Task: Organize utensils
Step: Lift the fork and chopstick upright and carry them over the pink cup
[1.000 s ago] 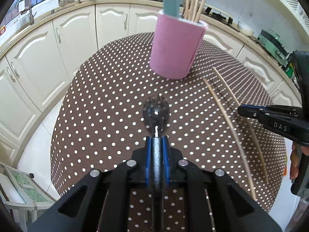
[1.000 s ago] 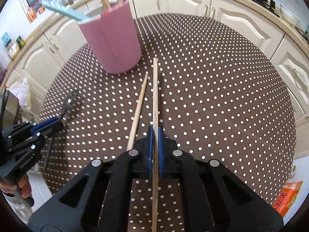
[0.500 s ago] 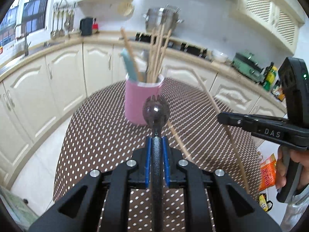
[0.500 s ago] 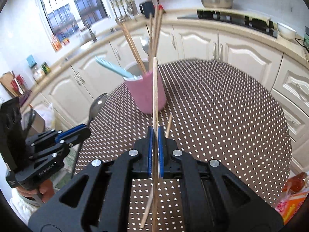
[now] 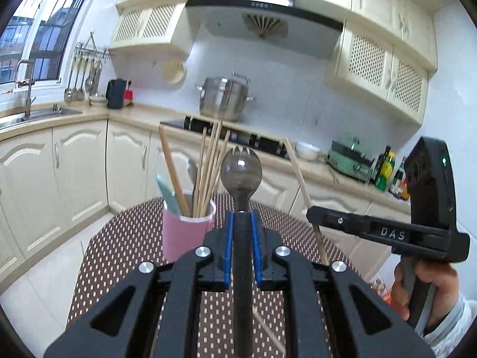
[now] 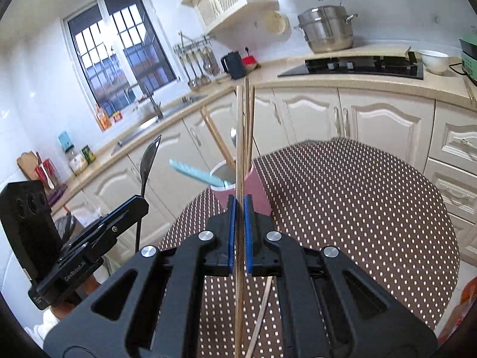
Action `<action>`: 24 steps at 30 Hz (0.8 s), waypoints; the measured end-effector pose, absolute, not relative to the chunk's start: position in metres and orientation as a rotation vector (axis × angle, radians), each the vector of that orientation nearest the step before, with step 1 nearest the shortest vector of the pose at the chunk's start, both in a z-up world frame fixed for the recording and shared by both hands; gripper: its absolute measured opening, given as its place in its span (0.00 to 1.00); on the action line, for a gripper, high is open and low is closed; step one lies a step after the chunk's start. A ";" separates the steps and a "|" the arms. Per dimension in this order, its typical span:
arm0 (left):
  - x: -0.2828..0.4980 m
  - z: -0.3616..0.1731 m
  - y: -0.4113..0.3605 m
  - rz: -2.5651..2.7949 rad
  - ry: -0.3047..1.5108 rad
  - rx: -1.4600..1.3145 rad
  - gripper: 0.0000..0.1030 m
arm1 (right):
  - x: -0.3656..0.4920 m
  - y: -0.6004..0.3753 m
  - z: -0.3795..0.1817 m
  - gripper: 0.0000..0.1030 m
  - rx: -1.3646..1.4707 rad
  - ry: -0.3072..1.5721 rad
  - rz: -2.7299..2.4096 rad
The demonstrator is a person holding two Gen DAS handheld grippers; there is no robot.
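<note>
My left gripper (image 5: pixel 241 217) is shut on the handle of a dark spork (image 5: pixel 241 173), held up in the air just right of the pink cup (image 5: pixel 186 235). The cup stands on the dotted brown table (image 5: pixel 128 238) and holds several chopsticks, a teal utensil and a spoon. My right gripper (image 6: pixel 238 205) is shut on a long wooden chopstick (image 6: pixel 238 137), raised in front of the pink cup (image 6: pixel 261 194). A second chopstick (image 6: pixel 262 307) lies on the table below it. Each gripper shows in the other's view: right gripper (image 5: pixel 311 213), left gripper (image 6: pixel 140 205) with the spork (image 6: pixel 149 161).
Cream cabinets and a counter (image 6: pixel 372 80) ring the table, with a stove (image 6: pixel 357 65), a steel pot (image 5: pixel 223 98) and a sink (image 5: pixel 32 116). A hand (image 5: pixel 423 286) holds the right gripper's handle. An orange packet (image 6: pixel 465 307) lies on the floor at the right.
Both grippers have risen and tilted up from the table, carrying the spork and one chopstick off the cloth. The other chopstick stayed on the table.
</note>
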State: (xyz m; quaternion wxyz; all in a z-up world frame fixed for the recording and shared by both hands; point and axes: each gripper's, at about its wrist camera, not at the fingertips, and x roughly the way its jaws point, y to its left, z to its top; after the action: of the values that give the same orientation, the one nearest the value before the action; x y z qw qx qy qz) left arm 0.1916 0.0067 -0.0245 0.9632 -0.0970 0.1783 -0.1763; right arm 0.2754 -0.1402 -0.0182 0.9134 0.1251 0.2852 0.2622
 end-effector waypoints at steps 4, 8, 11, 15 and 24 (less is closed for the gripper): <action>0.200 -0.020 0.007 -0.362 0.294 -0.214 0.11 | 0.284 -0.139 -0.011 0.06 0.279 0.532 0.543; 0.208 -0.012 0.009 -0.359 0.205 -0.231 0.11 | 0.294 -0.135 -0.006 0.06 0.291 0.464 0.536; 0.219 -0.008 0.011 -0.350 0.136 -0.257 0.11 | 0.305 -0.129 -0.001 0.06 0.298 0.407 0.537; 0.239 -0.005 0.011 -0.332 0.084 -0.277 0.11 | 0.325 -0.117 0.008 0.06 0.298 0.330 0.549; 0.302 -0.023 0.003 -0.287 0.078 -0.311 0.11 | 0.373 -0.107 0.008 0.06 0.339 0.207 0.535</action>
State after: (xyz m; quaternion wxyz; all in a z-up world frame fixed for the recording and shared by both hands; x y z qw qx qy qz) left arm 0.3016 0.0026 -0.0231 0.9769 -0.1541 0.0387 -0.1426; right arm 0.3734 -0.1069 0.0080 0.9451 0.1663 0.1016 0.2624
